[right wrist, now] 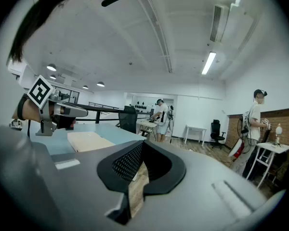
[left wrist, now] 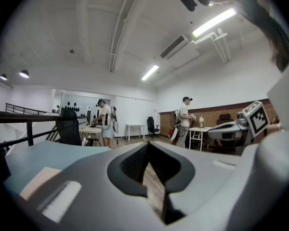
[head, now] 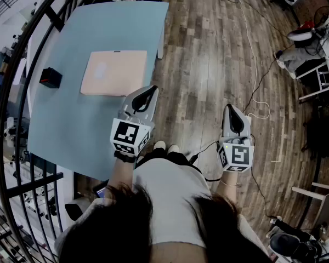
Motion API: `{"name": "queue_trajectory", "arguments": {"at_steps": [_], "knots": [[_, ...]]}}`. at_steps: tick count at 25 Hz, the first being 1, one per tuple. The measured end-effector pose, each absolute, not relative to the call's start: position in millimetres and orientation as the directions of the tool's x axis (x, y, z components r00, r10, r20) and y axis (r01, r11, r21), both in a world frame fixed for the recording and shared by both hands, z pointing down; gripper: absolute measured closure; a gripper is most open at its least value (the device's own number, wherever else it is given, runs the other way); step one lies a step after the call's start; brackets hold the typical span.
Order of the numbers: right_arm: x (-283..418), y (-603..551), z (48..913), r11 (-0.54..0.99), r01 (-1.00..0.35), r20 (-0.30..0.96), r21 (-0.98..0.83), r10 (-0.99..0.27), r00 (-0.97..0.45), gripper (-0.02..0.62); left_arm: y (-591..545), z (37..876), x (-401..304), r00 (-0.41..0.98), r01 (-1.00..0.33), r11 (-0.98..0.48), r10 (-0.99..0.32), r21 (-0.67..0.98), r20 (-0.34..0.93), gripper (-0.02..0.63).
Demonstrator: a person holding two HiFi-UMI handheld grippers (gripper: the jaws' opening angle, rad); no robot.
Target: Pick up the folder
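A person stands on a wood-plank floor (head: 208, 64) at the edge of a pale blue rectangular table (head: 71, 125), a grey two-jaw gripper in each hand, with the job of lifting the folder not yet begun.

The flat, peach-coloured rectangular folder (head: 114, 73) lies face-up near the middle of the table, untouched and with all four edges down on the surface. The left gripper (head: 148, 93) hovers by the table's near edge, level, its tip near the folder's nearest corner but apart from it. Its own view shows the jaws pressed together with nothing between them, only floor boards visible past the tips. The right gripper (head: 233, 113) is held out over the floor, well away from the table, and its jaws are likewise closed on nothing.

A small black box-shaped object with a red patch (head: 50, 77) sits on the table to the folder's far side from the grippers. What it is cannot be made out at this size.

By this showing, everything is left to do: spread a pair of jaws, reach the folder's edge, get a hold on the thin sheet and raise it clear of the table.
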State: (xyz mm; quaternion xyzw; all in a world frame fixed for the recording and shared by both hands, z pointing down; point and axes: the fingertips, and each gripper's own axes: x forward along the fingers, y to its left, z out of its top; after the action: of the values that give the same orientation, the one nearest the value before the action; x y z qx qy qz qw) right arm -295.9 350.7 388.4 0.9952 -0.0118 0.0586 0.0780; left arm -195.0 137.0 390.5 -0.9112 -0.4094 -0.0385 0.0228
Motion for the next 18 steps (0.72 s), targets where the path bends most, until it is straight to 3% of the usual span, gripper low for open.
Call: {"name": "queue_trajectory", "arguments": {"at_steps": [14, 18], "knots": [[-300.4, 376.6, 388.3, -0.994, -0.080, 0.065, 0.075, -0.075, 0.995, 0.589, 163.8, 391.8, -202.3, 0.678, 0.731, -0.682, 0.729, 0.011, 0.091, 0.546], [-298.7, 381.9, 388.0, -0.993, -0.111, 0.054, 0.033, -0.109, 0.993, 0.520, 170.6, 394.6, -205.1, 0.676, 0.733, -0.681, 0.730, 0.016, 0.101, 0.545]]}}
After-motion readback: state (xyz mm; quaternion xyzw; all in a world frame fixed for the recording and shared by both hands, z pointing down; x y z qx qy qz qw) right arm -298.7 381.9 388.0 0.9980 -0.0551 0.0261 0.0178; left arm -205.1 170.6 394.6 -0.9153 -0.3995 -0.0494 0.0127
